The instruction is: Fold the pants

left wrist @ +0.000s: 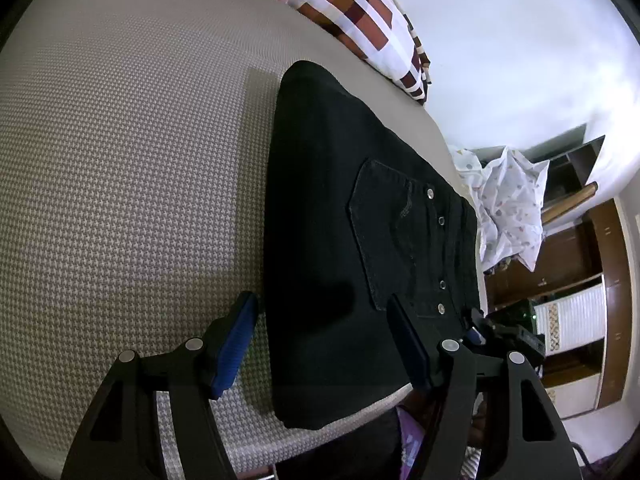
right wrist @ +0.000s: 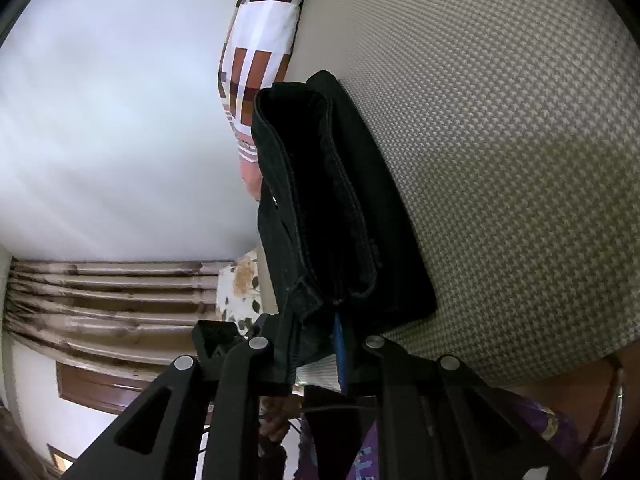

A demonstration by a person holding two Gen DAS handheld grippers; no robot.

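A patterned pillow (left wrist: 360,16) with brown, white and pink blocks is lying at the far edge of the bed (left wrist: 120,160), just beyond the pants (left wrist: 340,220). Off the bed's side edge, a crumpled white spotted cloth (left wrist: 508,208) is sitting in front of brown wooden cabinets (left wrist: 576,248). Nothing is lying on the bare houndstooth cover beside the pants.

The black pants are lying folded along the bed's side edge, reaching back from its near edge, a back pocket (left wrist: 384,236) and metal rivets facing up. In the right wrist view their stacked layers are showing as thick seamed edges.

The left tool (left wrist: 320,344) is hovering with its blue-padded jaws apart, straddling the near part of the pants without pressing them. The right tool (right wrist: 320,340) is pinching the near edge of the pants, its jaws nearly together on the fabric.
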